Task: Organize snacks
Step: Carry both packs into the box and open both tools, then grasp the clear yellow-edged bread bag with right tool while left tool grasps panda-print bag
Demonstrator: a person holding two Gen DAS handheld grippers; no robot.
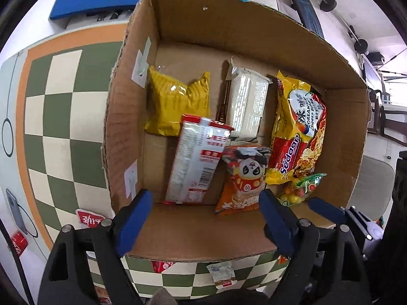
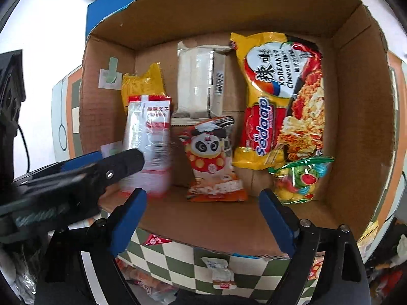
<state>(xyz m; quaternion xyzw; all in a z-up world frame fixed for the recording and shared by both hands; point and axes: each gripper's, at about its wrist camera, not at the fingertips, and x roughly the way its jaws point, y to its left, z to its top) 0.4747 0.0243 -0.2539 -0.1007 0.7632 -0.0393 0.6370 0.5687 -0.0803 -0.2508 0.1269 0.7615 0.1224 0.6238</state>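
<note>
Six packets lie inside the open brown cardboard box [image 1: 254, 38], which stands on the green-and-cream chequered surface [image 1: 58, 127]. At ten o'clock on the box floor sits a crinkled yellow foil bag [image 1: 178, 101], at twelve a pale grey wrapped block of biscuits [image 1: 248, 101], and at two to three o'clock a long yellow-and-red instant noodle packet [image 1: 297, 132]. Nearer the front wall, a red-and-silver rectangular snack pack [image 1: 195, 160] leans at about seven o'clock, an orange pouch printed with a panda [image 1: 244, 178] lies at six, and a small clear bag of coloured candies [image 1: 302, 188] lies at five. Both tongs hover just above the near wall, pointing steeply down: the left tongs [image 1: 206, 218] are released with nothing between their blue pads, and the right tongs [image 2: 203, 216] likewise stand wide and empty. So the drop-off looks finished, with the red-and-silver pack and the panda pouch seemingly the latest arrivals. Outside the box, a small white sachet [image 1: 221, 274] and a red wrapper [image 1: 161, 265] remain on the surface at six o'clock, just beside the front wall. The next move probably calls for lifting clear of the wall and pinching one of these flat pieces at its edge.
</note>
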